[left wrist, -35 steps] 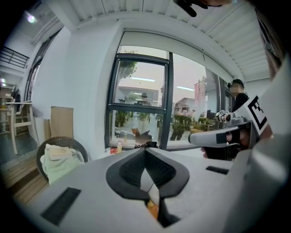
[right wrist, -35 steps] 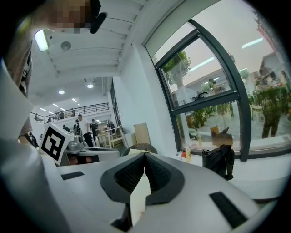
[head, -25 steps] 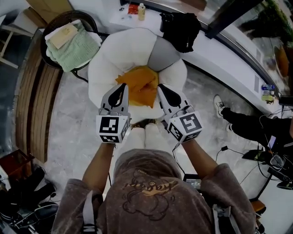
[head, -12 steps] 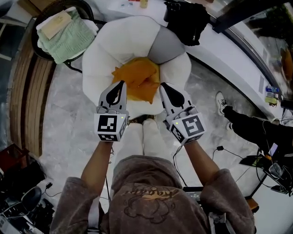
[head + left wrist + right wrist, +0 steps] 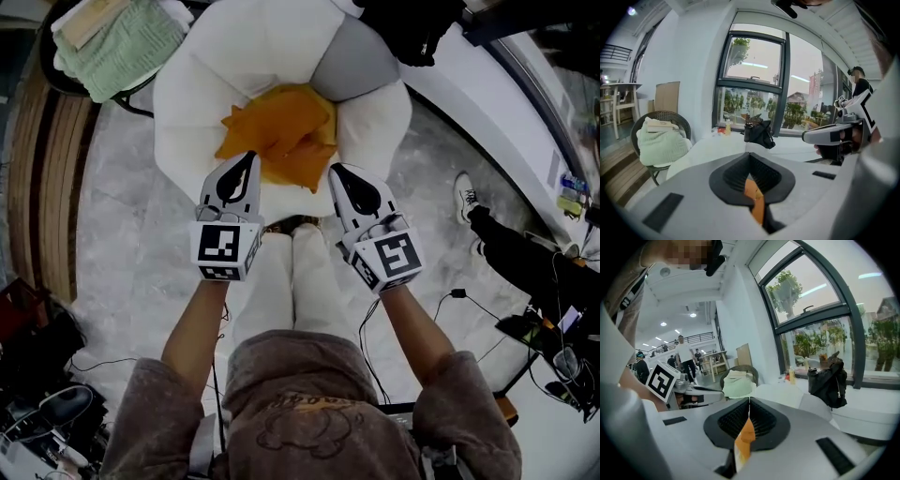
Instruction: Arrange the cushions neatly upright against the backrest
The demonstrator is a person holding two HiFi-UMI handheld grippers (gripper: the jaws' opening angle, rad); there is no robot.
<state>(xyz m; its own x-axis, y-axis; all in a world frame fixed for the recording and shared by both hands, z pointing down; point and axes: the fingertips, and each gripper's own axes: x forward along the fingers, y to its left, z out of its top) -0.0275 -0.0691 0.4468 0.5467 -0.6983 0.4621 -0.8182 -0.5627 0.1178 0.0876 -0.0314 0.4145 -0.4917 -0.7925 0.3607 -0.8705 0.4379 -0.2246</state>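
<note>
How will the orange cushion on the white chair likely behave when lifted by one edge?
Probably floppy: the orange cushion lies crumpled on the white chair. Likely light for its size, since it looks thin and soft; it may slump rather than stand.

A rumpled orange cushion [image 5: 281,136] lies flat and askew just ahead of your left gripper [image 5: 246,159] and right gripper [image 5: 336,172], spanning the gap between their tips. A smooth grey cushion [image 5: 352,58] sits farther off, beyond your right gripper.
</note>
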